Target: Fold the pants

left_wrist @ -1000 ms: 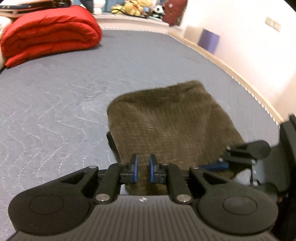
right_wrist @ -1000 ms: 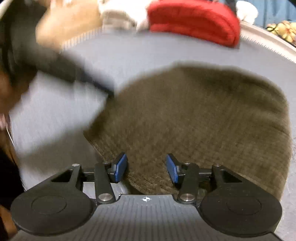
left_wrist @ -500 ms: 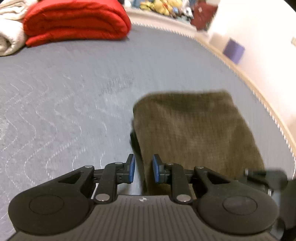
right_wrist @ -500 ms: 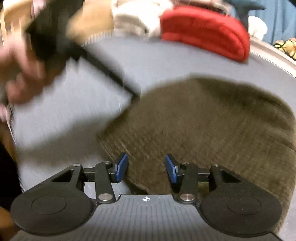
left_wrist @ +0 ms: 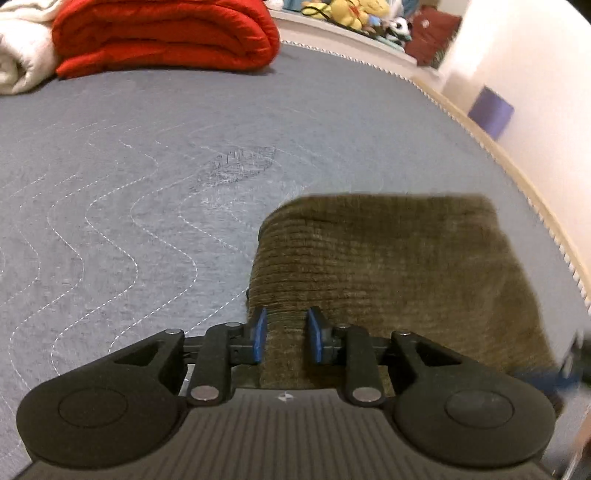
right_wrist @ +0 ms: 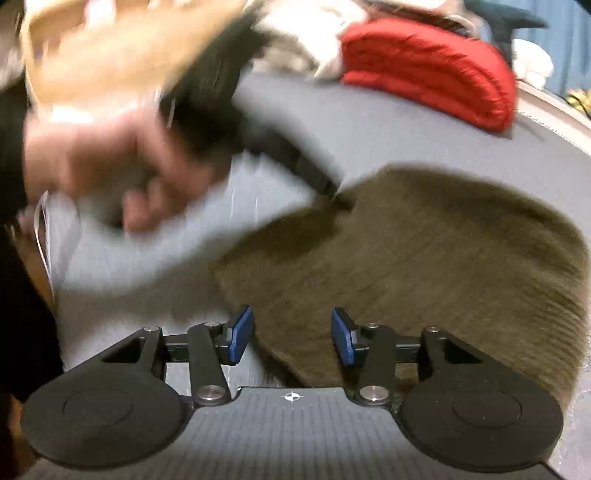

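The olive-brown corduroy pants (left_wrist: 388, 266) lie folded into a compact rectangle on the grey quilted bed (left_wrist: 129, 177). My left gripper (left_wrist: 284, 332) is open, its blue pads a little apart above the near left corner of the pants, holding nothing. In the right wrist view the pants (right_wrist: 424, 266) fill the middle and right. My right gripper (right_wrist: 291, 338) is open and empty over their near edge. The left gripper, held in a hand (right_wrist: 110, 162), shows blurred at upper left, its tip near the pants' far corner.
A folded red quilt (left_wrist: 166, 33) and a white blanket (left_wrist: 18, 59) lie at the far end of the bed. Soft toys (left_wrist: 351, 14) sit on a ledge beyond. The bed's right edge (left_wrist: 517, 173) runs along a white wall with a purple box (left_wrist: 491, 110).
My left gripper has opened from nearly shut and drawn back toward the pants' left corner. My right gripper stays open over the near edge. The pants rest flat.
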Demonstrator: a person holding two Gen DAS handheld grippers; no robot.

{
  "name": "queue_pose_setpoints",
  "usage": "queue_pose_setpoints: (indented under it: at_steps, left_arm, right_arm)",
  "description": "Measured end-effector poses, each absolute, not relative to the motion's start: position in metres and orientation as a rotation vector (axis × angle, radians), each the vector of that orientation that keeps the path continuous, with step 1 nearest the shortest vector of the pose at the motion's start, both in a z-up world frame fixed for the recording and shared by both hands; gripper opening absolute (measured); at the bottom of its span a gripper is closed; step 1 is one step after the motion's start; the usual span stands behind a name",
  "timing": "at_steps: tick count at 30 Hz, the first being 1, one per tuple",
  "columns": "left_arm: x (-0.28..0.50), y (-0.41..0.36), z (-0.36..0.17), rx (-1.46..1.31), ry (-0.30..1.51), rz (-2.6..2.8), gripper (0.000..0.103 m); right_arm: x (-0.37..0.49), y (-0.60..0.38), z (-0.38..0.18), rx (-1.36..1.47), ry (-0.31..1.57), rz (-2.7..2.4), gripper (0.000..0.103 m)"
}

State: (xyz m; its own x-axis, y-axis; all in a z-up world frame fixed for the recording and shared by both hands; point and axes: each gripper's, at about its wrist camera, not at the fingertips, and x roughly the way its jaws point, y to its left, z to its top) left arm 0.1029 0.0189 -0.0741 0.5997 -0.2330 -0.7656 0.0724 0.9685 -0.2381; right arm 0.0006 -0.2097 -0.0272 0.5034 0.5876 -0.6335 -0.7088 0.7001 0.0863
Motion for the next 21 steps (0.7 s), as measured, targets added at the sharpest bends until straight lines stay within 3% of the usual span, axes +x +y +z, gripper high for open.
queue_pose_setpoints:
  at_steps: [4,13,18,21]
  left_arm:
    - [0.1,0.018,-0.059,-0.175,0.806,-0.175,0.028]
    - [0.11,-0.021,-0.044,-0.141,0.649,-0.25,0.028]
    - [0.131,-0.034,-0.081,-0.033,0.83,-0.103,0.03]
    - [0.129,-0.028,-0.073,-0.12,0.846,-0.057,0.029]
  right_arm:
    - [0.038,-0.259,-0.001,0.019,0.56,0.506,0.062]
    - [0.121,-0.311,-0.03,0.218,0.622,0.142,0.062]
    - [0.146,-0.306,-0.047,0.169,0.658,0.04,0.059]
    - [0.158,-0.306,-0.064,0.189,0.724,-0.031,0.059]
